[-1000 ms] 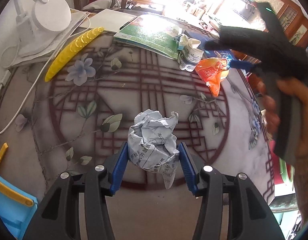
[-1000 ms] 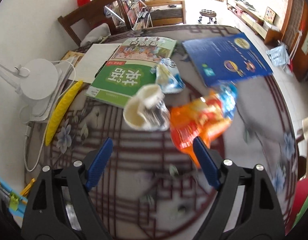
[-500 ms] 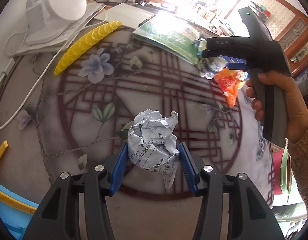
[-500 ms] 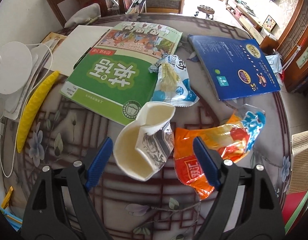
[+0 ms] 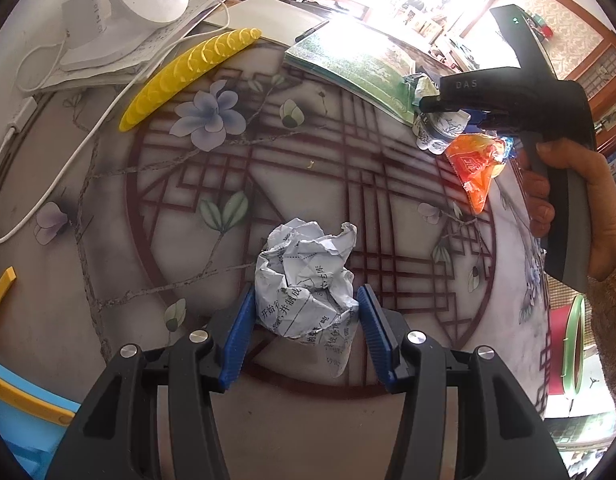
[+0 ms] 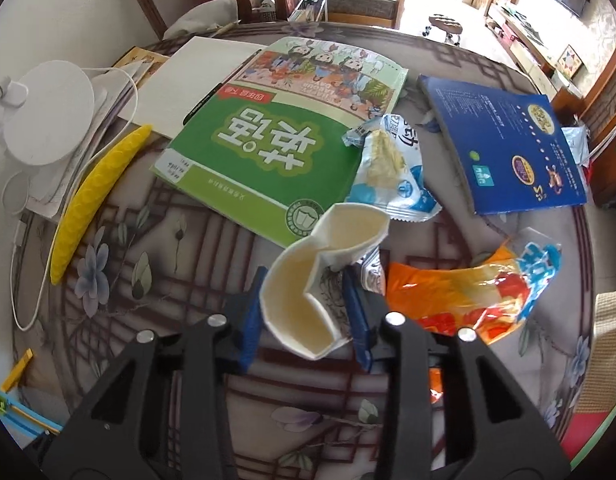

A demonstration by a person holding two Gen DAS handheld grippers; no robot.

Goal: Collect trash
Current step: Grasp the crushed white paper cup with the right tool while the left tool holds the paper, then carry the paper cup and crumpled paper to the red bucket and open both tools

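From the left wrist view we see only the top of the crushed paper cup, the rest hidden behind the right gripper, whose body reads "DAS". We count two books, a green textbook and a blue book, and two snack wrappers, one orange, one blue-white. Our right gripper's jaws have just been closing and now pinch the cup on the table, while our left gripper clamps one crumpled printed paper ball, its characters too creased to read.

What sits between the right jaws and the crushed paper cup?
Nothing visible. The crushed paper cup is already between the jaws of the right gripper, which have just been closing onto it. The orange wrapper lies beside them, outside the grip.
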